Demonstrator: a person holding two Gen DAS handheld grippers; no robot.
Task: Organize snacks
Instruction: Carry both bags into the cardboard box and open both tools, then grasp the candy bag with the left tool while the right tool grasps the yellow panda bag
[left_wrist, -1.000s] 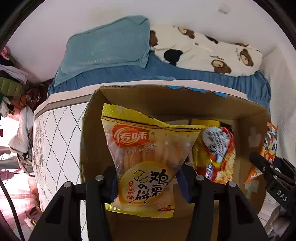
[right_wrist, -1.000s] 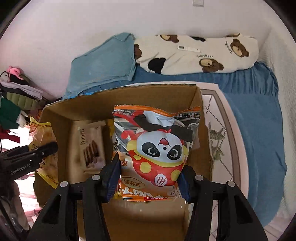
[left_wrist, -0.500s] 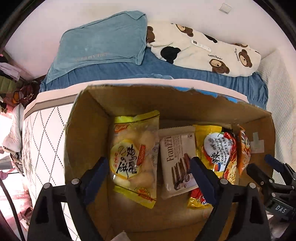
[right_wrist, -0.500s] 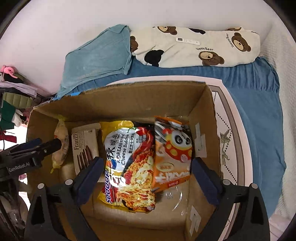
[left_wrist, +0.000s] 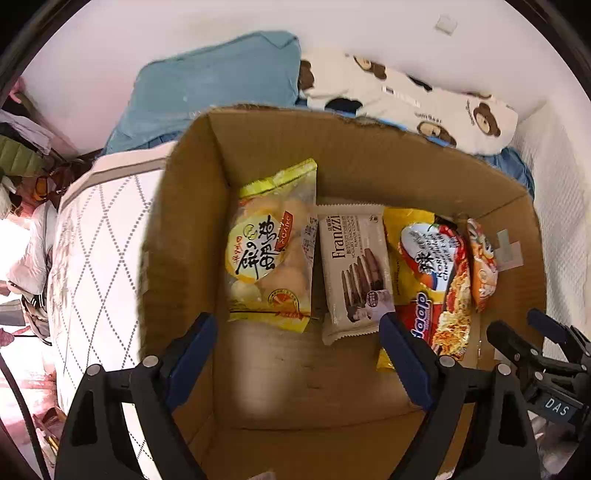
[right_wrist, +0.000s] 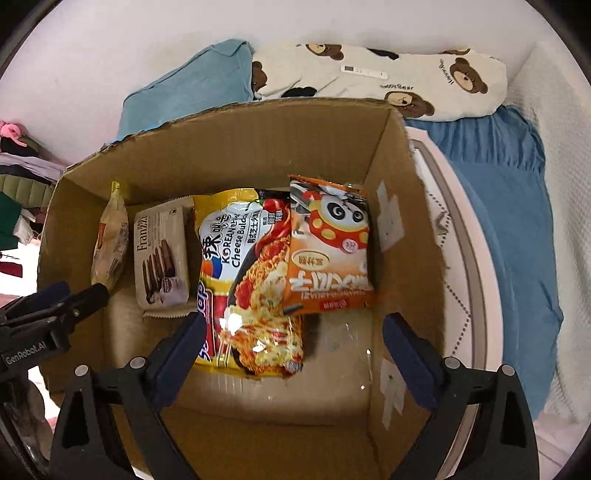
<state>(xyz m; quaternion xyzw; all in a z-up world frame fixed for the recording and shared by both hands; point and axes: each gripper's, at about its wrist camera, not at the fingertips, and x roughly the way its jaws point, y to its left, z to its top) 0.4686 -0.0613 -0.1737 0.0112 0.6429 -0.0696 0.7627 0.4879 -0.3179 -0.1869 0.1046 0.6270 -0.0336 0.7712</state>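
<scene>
Dropped yellow cracker bag (left_wrist: 271, 247), panda packet (right_wrist: 330, 247) now inside cardboard box (left_wrist: 184, 229)

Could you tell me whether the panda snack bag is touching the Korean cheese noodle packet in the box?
Touching: the right wrist view shows the panda snack bag overlapping the noodle packet's right edge.

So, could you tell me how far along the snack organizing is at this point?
Four packets lie side by side in the cardboard box: the yellow cracker bag, the Franzzi wafer pack, the Korean cheese noodle packet and the orange panda packet, which overlaps the noodles. Nothing is in hand: the left gripper and right gripper are open and empty above the box. No loose snacks show outside it.
</scene>
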